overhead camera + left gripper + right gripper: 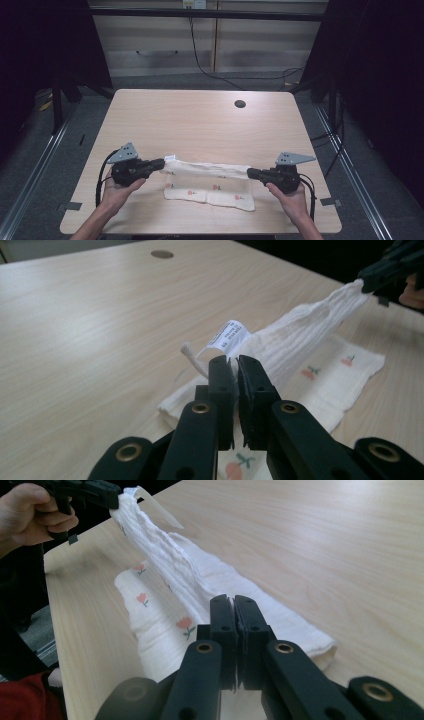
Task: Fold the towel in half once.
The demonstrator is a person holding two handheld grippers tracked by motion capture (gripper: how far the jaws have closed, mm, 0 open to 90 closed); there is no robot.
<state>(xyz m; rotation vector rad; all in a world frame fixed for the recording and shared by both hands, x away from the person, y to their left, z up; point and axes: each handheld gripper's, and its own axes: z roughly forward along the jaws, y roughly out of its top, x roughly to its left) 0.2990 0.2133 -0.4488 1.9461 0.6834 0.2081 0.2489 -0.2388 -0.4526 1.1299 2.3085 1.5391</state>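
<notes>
high view: white gauze cloth with small red flower prints (pixel 210 186) lies at 6 o'clock on the light wood table (pixel 200 120), far edge lifted between the left gripper (pixel 160 163) and right gripper (pixel 251 173).
left gripper view: jaws clamp the cloth by its white label (pixel 228 335).
right gripper view: jaws clamp the cloth edge.

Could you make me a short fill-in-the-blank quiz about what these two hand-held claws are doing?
1. Both grippers are clamped on a white ____ with small flower prints.
2. The left gripper holds the end bearing a sewn-in ____.
3. The right gripper has its jaws ____.
4. A round hole sits in the wooden ____.

Missing words: cloth; label; shut; table
</notes>
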